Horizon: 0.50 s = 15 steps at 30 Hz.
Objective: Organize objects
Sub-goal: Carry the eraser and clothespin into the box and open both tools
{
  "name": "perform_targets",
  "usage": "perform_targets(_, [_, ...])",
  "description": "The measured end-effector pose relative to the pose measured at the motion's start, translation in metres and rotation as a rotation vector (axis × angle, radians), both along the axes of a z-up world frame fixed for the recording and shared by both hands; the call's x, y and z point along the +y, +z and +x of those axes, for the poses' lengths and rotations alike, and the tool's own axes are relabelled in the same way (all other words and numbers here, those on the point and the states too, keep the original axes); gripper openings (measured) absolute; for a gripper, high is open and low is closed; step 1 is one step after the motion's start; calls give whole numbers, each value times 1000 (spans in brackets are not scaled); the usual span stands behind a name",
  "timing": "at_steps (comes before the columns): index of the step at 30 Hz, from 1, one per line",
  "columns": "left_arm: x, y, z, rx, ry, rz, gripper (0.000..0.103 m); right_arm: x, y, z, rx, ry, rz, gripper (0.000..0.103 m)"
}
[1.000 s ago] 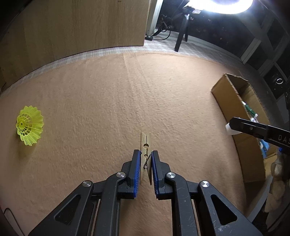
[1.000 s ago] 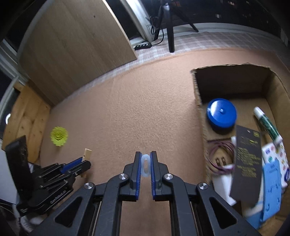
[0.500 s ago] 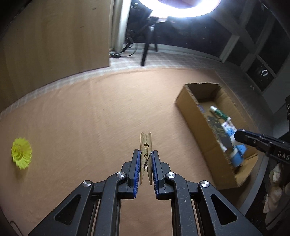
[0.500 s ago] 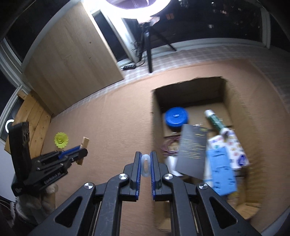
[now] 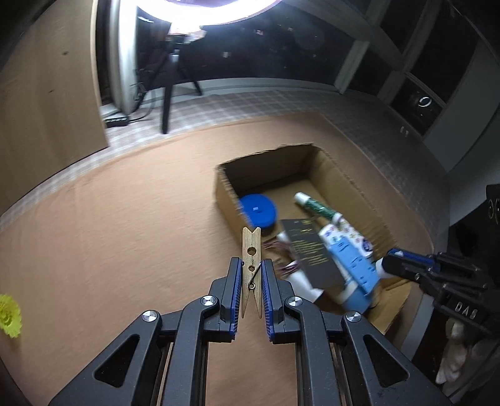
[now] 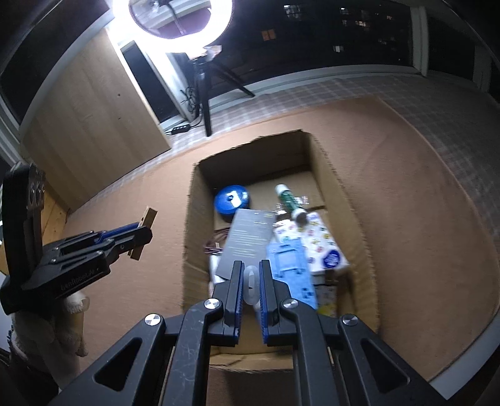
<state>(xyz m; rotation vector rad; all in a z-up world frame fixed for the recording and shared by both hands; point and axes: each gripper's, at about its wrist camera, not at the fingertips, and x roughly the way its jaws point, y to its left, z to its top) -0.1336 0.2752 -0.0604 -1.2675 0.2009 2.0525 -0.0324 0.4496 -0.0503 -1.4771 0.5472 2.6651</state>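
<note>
My left gripper [image 5: 251,268] is shut on a wooden clothespin [image 5: 251,256] that sticks up past its blue pads, just left of the open cardboard box [image 5: 223,190]. In the right wrist view the same clothespin [image 6: 148,218] shows in the left gripper [image 6: 137,234], beside the box's left wall [image 6: 190,237]. My right gripper [image 6: 250,274] is shut on a small translucent white ring-shaped piece [image 6: 251,282], above the near part of the box. Inside lie a blue round lid [image 6: 231,200], a dark booklet [image 6: 250,237], a green tube [image 6: 289,200] and a light-blue plastic part [image 6: 292,268].
A yellow shuttlecock [image 5: 9,315] lies on the tan carpet [image 5: 125,234] at the far left. A tripod [image 6: 206,103] with a ring light [image 6: 181,22] stands beyond the carpet, next to a wooden panel [image 6: 93,131]. A person's gloved hand [image 6: 56,324] holds the left gripper.
Both grippers moved across the carpet toward the box. The right one now hangs over the box's contents; the shuttlecock slid to the left edge of the left wrist view. Both grips unchanged.
</note>
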Motion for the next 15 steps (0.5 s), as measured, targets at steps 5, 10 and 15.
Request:
perform_targets(5, [31,-4,0,1,-31,-14,13,10,-4,6,-10,-10,11,8])
perform_targets(10, [53,-11,-4,-3,-45,-32,13,18,-9,10,-21,-18,11,9])
perform_targets(15, [66,-17,-6,-4,-48,-47,13,23,-14,10,-30,-16,12,9])
